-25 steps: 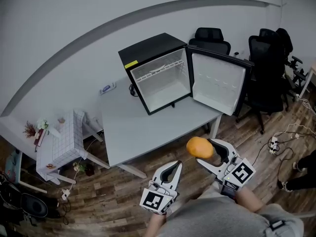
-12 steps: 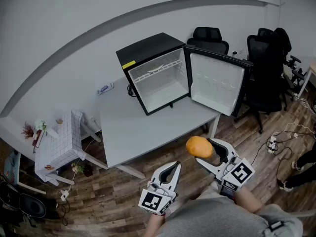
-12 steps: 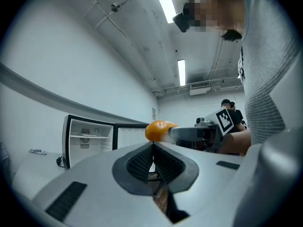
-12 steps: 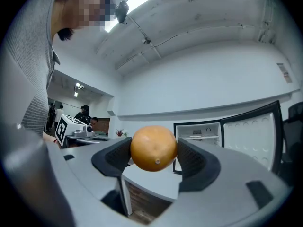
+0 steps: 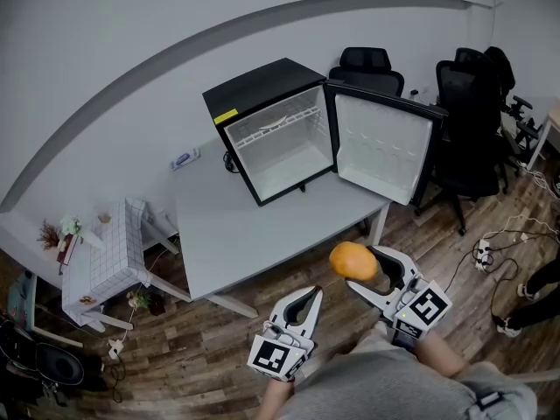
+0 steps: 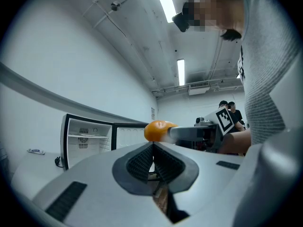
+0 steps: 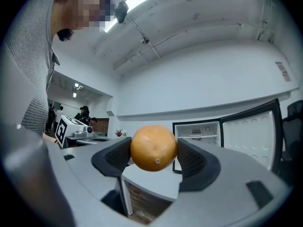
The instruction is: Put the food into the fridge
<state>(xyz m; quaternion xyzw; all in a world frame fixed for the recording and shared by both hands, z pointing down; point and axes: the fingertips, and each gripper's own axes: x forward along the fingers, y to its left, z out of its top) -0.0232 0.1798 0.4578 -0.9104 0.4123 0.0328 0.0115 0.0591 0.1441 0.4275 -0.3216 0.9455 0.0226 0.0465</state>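
An orange [image 5: 353, 261] [image 7: 153, 148] is clamped between the jaws of my right gripper [image 5: 366, 269] [image 7: 154, 149], held in the air short of the table's front edge. It shows too in the left gripper view as the orange [image 6: 157, 130]. My left gripper [image 5: 308, 298] [image 6: 153, 148] hangs lower left of it, jaws shut with nothing between them. The small black fridge [image 5: 273, 128] [image 7: 199, 131] [image 6: 87, 138] stands on the grey table [image 5: 245, 221], door [image 5: 382, 147] swung wide to the right, white inside with a wire shelf [image 5: 284, 122].
Black office chairs [image 5: 472, 121] stand right of the fridge door. A power strip [image 5: 186, 157] lies on the table's back left. A small white tiled stand [image 5: 114, 248] is at the left, cables [image 5: 503, 239] on the wood floor at right. People stand in the background of both gripper views.
The view has shifted a little, so the fridge and table sit slightly further left. Both grippers and the orange hold the same pose.
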